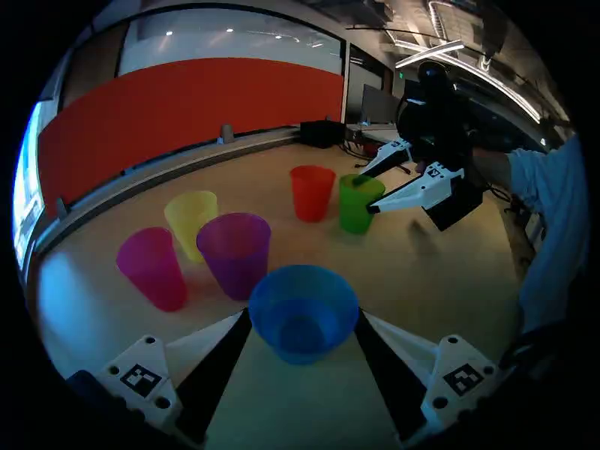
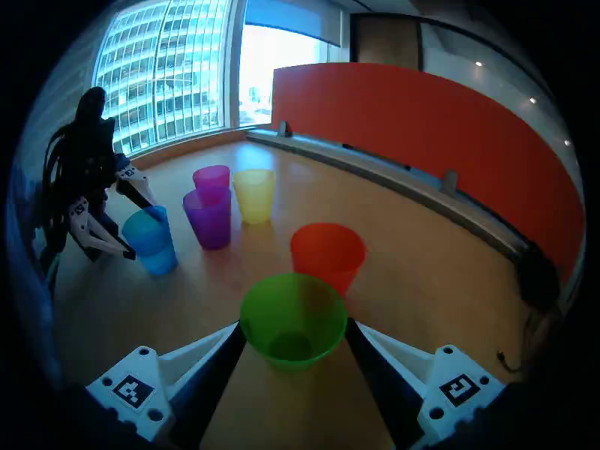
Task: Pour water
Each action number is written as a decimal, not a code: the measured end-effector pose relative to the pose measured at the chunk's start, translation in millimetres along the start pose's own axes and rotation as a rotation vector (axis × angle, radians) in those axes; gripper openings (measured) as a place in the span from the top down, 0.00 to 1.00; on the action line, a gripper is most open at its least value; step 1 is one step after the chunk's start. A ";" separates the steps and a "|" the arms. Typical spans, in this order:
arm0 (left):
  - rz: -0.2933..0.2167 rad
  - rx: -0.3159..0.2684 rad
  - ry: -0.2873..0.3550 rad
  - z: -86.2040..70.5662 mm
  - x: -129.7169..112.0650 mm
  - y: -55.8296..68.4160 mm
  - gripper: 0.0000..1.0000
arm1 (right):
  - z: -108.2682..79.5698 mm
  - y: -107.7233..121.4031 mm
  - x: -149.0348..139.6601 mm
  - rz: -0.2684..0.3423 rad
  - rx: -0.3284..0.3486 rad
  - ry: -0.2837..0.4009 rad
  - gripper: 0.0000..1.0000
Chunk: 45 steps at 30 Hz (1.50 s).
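The blue cup (image 1: 304,313) sits at the near edge of the cluster, and the left tool (image 1: 301,316) is closed on it, one finger pressing each side of its wall; the green cup (image 2: 292,330) is held the same way in the right tool (image 2: 293,324), both fingers against it, just beside the red cup (image 2: 328,255); we cannot tell whether either cup holds water, though each shows a darker patch at the bottom; we judge that the pour has not begun, since both cups are upright and well apart; the risks we see start with the grip: these cups look thin and tapered, so a hard squeeze may buckle the wall, and a light one may let the cup slip from the fingers on tilting; lifting the green cup carelessly could knock the red cup over; carrying the blue cup across could clip the purple cup (image 1: 234,253), which has the yellow cup (image 1: 191,216) and pink cup (image 1: 152,268) close by; a tilt begun before the rims line up would spill onto the desk (image 1: 420,285)
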<state>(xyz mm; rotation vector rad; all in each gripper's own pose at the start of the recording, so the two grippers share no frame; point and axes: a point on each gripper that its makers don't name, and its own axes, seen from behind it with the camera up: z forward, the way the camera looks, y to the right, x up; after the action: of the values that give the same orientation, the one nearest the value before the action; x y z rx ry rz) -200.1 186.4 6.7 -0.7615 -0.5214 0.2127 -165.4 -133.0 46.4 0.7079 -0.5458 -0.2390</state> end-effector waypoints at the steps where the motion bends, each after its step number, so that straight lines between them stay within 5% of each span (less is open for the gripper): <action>1: 0.001 0.001 -0.003 0.2 -0.7 0.0 0.03 | -0.1 -0.3 0.3 0.000 0.000 0.001 0.00; 8: 0.026 0.003 -0.010 2.1 -2.4 2.7 0.13 | -1.0 -1.2 1.9 0.000 0.001 0.006 0.00; 30: 0.016 -0.013 0.004 -0.4 2.3 3.7 0.13 | 3.2 -4.9 8.2 0.007 0.014 0.037 0.08; 45: 0.035 0.036 0.125 -28.7 49.8 -5.1 0.13 | -22.8 -16.0 45.7 -0.028 0.005 0.120 0.08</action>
<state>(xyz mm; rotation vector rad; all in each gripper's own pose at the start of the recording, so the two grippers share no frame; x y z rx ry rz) -142.7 183.7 11.5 -0.7436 -0.3848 0.2046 -115.1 -150.0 39.2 0.7297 -0.4224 -0.2194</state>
